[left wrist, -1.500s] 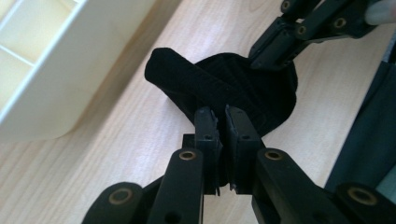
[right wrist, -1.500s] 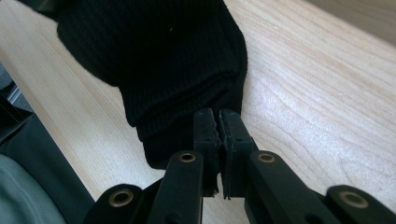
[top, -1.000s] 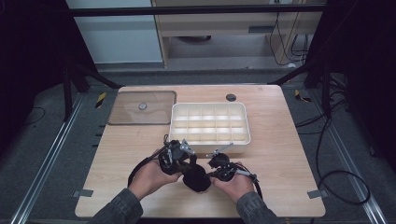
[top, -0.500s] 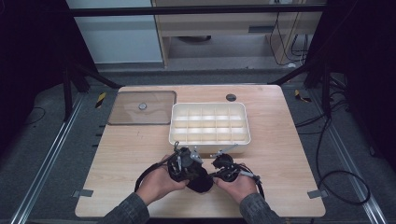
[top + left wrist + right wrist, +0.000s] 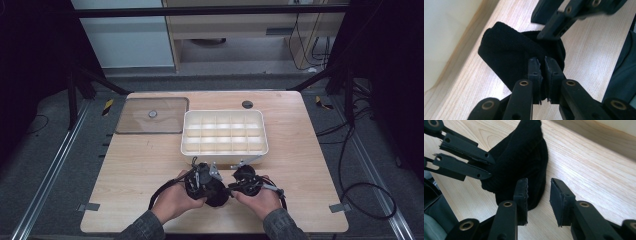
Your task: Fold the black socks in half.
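Observation:
A black folded cloth (image 5: 218, 194) lies on the wooden table (image 5: 130, 165) near its front edge, between both hands. My left gripper (image 5: 204, 181) is shut on the near edge of the black cloth (image 5: 509, 55), its jaws pressed almost together (image 5: 542, 62). My right gripper (image 5: 539, 182) stands open, its jaws straddling the cloth's (image 5: 524, 157) lower end without pinching it. In the high view the right gripper (image 5: 243, 181) sits just right of the cloth. The right gripper's jaws also cross the top of the left gripper view (image 5: 564, 17).
A white tray (image 5: 224, 150) with several compartments stands just beyond the grippers. A clear lid (image 5: 152, 116) lies at the back left, and a small dark round thing (image 5: 247, 104) sits behind the tray. Bare wood lies to both sides of the hands.
Both hands have drifted slightly right and toward the front edge with the cloth between them, and the grippers have come closer together.

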The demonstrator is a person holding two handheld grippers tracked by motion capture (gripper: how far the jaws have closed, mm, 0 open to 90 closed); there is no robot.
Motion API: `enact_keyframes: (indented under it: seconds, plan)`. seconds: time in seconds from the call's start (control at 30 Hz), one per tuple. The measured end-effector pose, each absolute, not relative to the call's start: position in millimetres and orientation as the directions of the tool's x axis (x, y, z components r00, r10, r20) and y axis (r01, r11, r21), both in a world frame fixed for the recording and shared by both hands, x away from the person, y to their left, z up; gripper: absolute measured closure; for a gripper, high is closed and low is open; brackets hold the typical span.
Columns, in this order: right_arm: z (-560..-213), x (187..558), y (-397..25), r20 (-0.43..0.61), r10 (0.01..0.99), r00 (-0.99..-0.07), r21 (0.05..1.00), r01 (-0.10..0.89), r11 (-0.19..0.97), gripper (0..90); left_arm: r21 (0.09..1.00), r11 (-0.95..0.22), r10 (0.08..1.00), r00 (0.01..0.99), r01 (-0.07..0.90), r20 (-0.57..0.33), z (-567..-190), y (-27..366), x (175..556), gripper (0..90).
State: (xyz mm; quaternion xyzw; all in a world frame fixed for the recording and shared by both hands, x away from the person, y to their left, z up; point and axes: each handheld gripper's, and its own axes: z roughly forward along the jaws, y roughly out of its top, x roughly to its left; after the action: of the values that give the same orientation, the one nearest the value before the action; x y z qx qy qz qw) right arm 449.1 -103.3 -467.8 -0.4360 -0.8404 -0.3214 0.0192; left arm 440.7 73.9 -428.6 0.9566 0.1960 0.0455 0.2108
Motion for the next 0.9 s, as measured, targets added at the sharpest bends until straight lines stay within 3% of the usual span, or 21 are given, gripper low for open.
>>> enact_keyframes:
  seconds: [0.9]
  plan:
    - [-454, 446, -137, 0.312, 0.754, -0.578, 0.576, 0.746, 0.334, 63.3, 0.445, -0.801, 0.404, 0.91, 0.4, -0.089, -436, 59, 433, 72.9]
